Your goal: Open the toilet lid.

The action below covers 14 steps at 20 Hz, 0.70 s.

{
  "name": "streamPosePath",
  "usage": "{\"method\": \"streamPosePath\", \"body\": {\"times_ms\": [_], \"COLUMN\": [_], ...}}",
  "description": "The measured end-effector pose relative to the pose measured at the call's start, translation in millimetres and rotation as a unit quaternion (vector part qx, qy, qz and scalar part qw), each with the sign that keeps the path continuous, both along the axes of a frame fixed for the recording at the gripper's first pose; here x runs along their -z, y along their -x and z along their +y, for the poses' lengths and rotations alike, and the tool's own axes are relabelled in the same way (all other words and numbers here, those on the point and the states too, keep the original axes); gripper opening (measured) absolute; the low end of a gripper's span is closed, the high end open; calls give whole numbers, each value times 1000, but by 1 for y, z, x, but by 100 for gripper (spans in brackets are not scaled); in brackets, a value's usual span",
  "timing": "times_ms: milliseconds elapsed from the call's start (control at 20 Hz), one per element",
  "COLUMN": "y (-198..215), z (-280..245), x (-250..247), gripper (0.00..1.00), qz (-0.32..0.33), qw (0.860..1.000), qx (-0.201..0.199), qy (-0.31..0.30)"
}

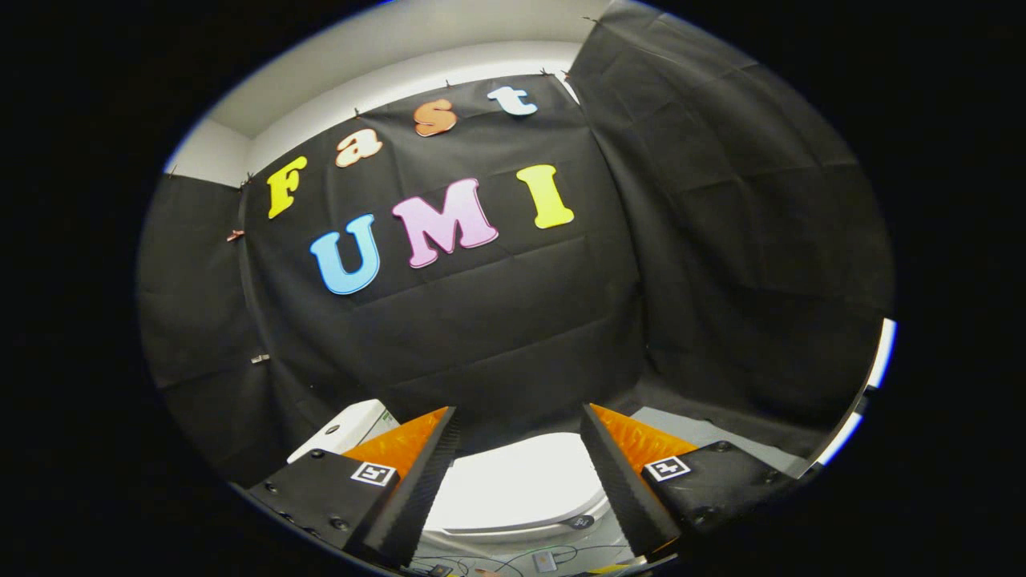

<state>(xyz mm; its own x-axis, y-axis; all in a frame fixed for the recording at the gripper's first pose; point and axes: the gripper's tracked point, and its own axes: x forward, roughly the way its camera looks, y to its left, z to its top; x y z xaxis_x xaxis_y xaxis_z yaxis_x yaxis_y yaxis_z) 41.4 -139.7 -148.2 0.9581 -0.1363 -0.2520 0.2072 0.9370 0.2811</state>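
Observation:
A white toilet with its lid lying flat and closed sits low, beyond and below my fingers. My gripper is open, its two orange-and-black fingers spread wide with nothing between them. The fingers hang above the lid and are apart from it. The lid's front part shows in the gap between the fingers; its sides are hidden behind them. A small dark badge sits on the toilet's front rim, close to the right finger.
A white box-like unit stands beyond the left finger, beside the toilet. Thin cables and small devices lie on the floor in front of the toilet. Black cloth walls close in behind and on both sides.

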Motion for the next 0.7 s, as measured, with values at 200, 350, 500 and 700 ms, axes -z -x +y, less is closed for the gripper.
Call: {"method": "streamPosePath", "body": {"times_ms": [200, 350, 500, 700], "y": [-7, -11, -14, -15], "z": [-25, -42, -55, -65], "x": [47, 92, 137, 191], "gripper": [97, 97, 96, 96], "qz": [29, 61, 93, 122], "qw": [999, 995, 988, 977], "qx": [10, 12, 20, 31], "qy": [-40, -79, -124, -174]}}
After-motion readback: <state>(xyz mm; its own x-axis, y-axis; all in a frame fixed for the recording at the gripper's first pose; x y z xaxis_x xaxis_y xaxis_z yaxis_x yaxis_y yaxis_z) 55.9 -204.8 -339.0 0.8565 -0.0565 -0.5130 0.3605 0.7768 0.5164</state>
